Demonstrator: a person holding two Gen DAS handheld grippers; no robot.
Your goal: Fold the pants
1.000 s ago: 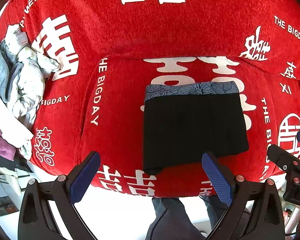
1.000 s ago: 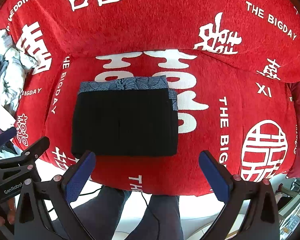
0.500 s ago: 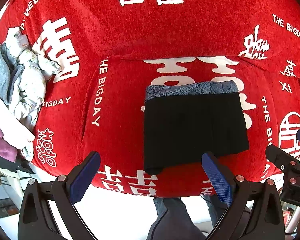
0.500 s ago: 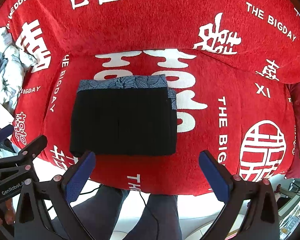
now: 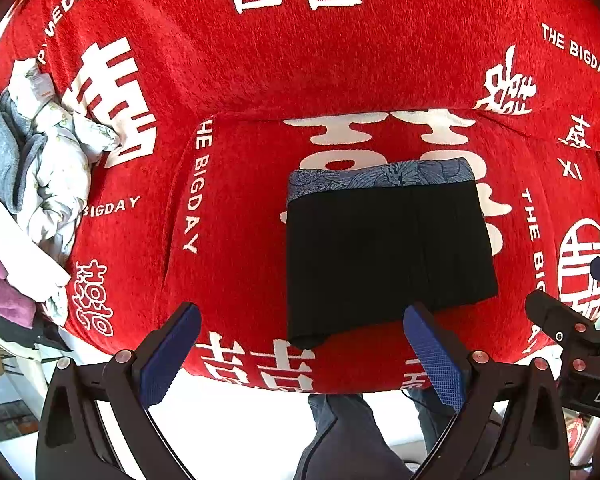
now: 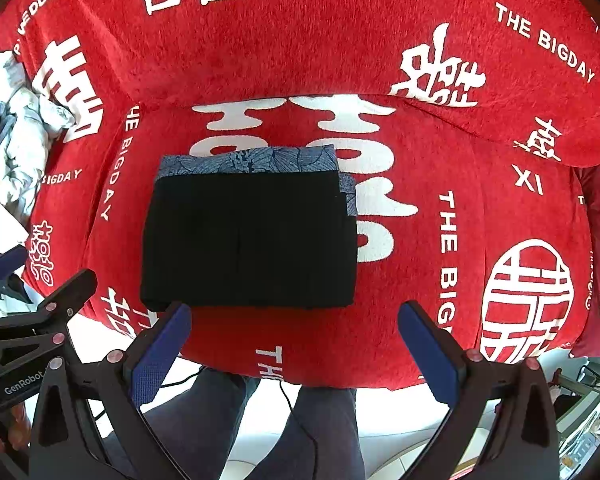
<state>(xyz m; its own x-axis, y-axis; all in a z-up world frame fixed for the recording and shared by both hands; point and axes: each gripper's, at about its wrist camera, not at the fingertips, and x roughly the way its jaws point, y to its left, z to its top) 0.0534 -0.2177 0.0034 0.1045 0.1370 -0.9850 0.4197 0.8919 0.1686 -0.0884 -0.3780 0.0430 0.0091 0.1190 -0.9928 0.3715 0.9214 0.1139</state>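
The pants (image 5: pixel 388 256) lie as a neat black block on the seat of the sofa (image 5: pixel 236 208), which is draped in a red cover with white lettering. A strip of blue patterned fabric shows along the block's far edge, and from the right-hand view a sliver of it peeks out at the far right corner too. Over the last second almost nothing has moved: the bundle keeps the same shape and place, and both tools only drift a touch. The left gripper (image 5: pixel 300 344) hangs back above the sofa's front edge with its jaws spread wide and empty, and the right gripper (image 6: pixel 294 342) does the same, clear of the cloth. To me that stillness reads as the folding being done, or nearly, with both hands drawn off to leave it. A heap of other clothes (image 5: pixel 32 168) sits well apart at the left end of the sofa
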